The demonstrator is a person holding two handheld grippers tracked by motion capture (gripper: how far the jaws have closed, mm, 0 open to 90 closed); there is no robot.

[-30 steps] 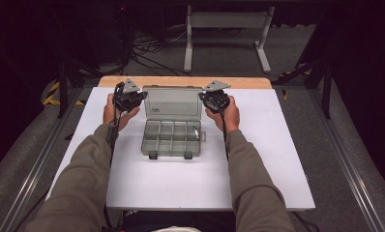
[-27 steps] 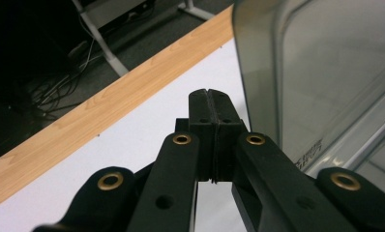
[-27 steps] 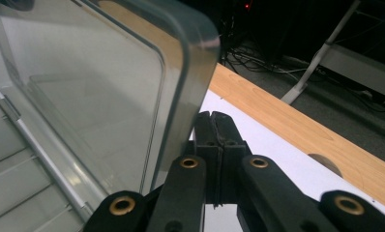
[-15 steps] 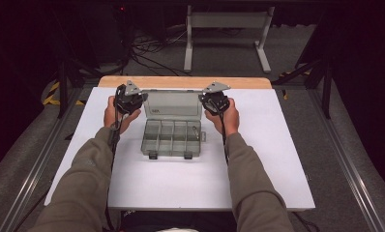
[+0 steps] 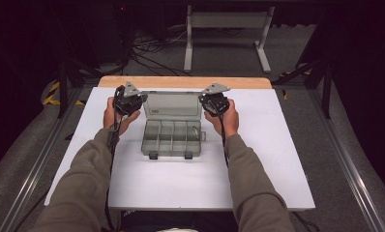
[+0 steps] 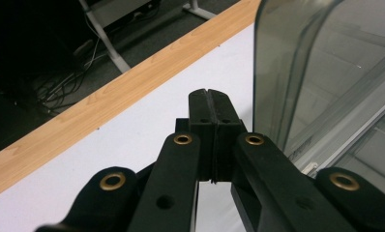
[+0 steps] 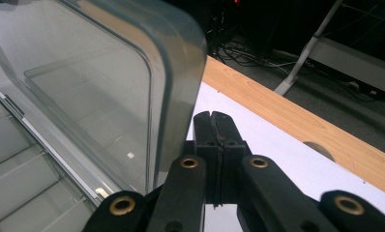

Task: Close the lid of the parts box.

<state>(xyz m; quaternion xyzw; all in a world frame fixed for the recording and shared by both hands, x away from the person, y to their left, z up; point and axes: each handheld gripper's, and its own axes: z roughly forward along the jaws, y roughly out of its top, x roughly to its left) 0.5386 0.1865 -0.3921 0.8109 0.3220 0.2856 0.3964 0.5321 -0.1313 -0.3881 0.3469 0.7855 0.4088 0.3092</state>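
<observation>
A clear grey plastic compartment box (image 5: 172, 139) lies open in the middle of the white table (image 5: 277, 159), its lid (image 5: 171, 105) standing up at the back. My left gripper (image 5: 128, 100) sits just left of the lid's edge (image 6: 297, 72), jaws pressed together with nothing between them (image 6: 211, 99). My right gripper (image 5: 214, 99) sits just right of the lid (image 7: 108, 87), also shut and empty (image 7: 214, 121). Whether either gripper touches the lid is not clear. A small pale item lies in a right-hand compartment (image 5: 194, 130).
A wooden strip (image 5: 181, 81) runs along the table's far edge. Beyond it stand a white metal frame (image 5: 227, 34) and cables on the dark floor. Bare white tabletop lies in front of the box and to both sides.
Both grippers have stayed beside the raised lid; the hands have shifted only slightly. The box has not moved.
</observation>
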